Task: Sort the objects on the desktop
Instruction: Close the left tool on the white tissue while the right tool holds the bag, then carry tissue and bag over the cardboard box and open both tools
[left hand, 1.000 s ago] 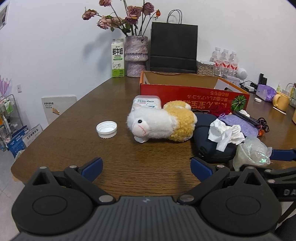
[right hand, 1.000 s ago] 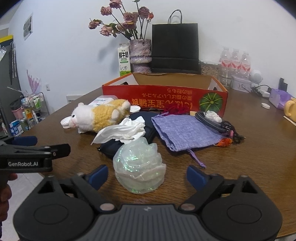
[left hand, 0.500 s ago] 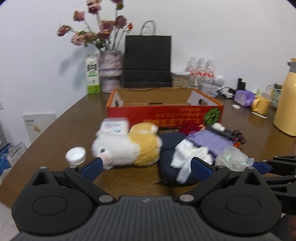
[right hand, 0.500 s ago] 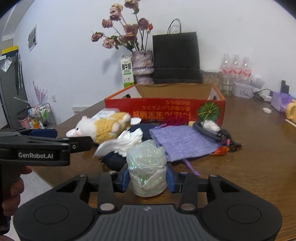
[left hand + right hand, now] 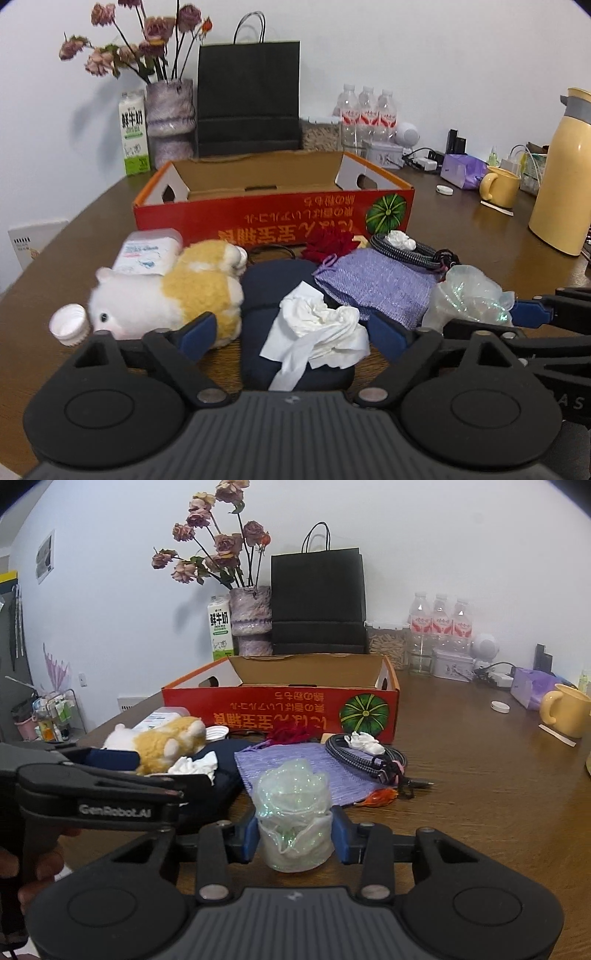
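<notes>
My left gripper (image 5: pixel 291 332) hovers low over a crumpled white tissue (image 5: pixel 314 328) that lies on a dark blue pouch (image 5: pixel 273 284). Its jaws are closing, with the tissue between them, and the pads are not pressing on it. A white and yellow plush animal (image 5: pixel 166 295) lies just left of it, by a white bottle cap (image 5: pixel 68 323). My right gripper (image 5: pixel 295 836) is shut on a crumpled iridescent plastic wrap (image 5: pixel 291 805), held just above the table. Behind the clutter stands an open red cardboard box (image 5: pixel 273 218).
A purple drawstring bag (image 5: pixel 376 284), a braided cable (image 5: pixel 406 247), red yarn (image 5: pixel 332 245) and a wipes pack (image 5: pixel 147 251) lie before the box. Yellow mug (image 5: pixel 500 184) and thermos (image 5: pixel 561 177) stand at the right. Vase, milk carton, black bag and bottles line the wall.
My left gripper swung right from the plush to the tissue and its jaws narrowed a little. The right gripper closed on the plastic wrap and raised it slightly.
</notes>
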Motion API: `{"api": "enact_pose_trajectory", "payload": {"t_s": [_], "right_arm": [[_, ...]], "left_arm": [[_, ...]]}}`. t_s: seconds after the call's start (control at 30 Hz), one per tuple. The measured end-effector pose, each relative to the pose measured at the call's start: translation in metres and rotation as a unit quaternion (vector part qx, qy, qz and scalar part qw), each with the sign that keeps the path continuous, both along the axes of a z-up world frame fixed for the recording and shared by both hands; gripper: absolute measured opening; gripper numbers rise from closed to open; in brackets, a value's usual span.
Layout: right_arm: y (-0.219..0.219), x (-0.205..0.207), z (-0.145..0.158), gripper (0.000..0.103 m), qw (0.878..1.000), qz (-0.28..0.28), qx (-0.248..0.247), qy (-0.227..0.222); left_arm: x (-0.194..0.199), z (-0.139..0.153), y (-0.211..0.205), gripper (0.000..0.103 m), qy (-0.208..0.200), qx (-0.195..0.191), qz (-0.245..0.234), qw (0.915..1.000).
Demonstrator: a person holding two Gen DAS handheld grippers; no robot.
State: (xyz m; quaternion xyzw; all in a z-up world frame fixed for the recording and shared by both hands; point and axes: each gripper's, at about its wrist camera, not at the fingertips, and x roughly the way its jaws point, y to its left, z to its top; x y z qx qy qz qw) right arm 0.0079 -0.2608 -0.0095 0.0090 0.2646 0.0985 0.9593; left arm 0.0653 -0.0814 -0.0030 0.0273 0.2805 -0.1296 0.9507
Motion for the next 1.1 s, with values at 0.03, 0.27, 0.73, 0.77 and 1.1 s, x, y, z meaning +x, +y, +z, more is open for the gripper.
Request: {"api": "enact_pose_trajectory", "payload": {"t_s": [0.03, 0.27, 0.73, 0.77, 1.1], "right_arm": [[-0.001, 0.001, -0.001, 0.038, 1.0, 0.0, -0.001, 0.002], [-0.004, 0.005, -0.006, 0.038, 1.0, 0.005, 0.004, 0.01], [-0.003, 0.007, 0.004, 0.038, 1.0, 0.01, 0.002, -0.009], [-0.003, 0.009, 0.007, 0.038, 1.0, 0.01, 0.002, -0.014], [0.001, 0.064, 0.054, 0.038, 0.997, 0.003, -0.005, -0.078]], "left_arm": [[0.003, -0.002, 0.0, 0.082, 0.006, -0.003, 0.001, 1.0], [0.009, -0.005, 0.005, 0.046, 0.013, -0.02, 0.008, 0.9997], [0.008, 0.017, 0.011, 0.017, -0.018, -0.036, -0.006, 0.9992], [0.009, 0.022, 0.012, 0.017, -0.025, -0.039, -0.007, 0.9989], [0.058, 0.079, 0.021, 0.017, -0.096, -0.046, 0.003, 0.9944]]}}
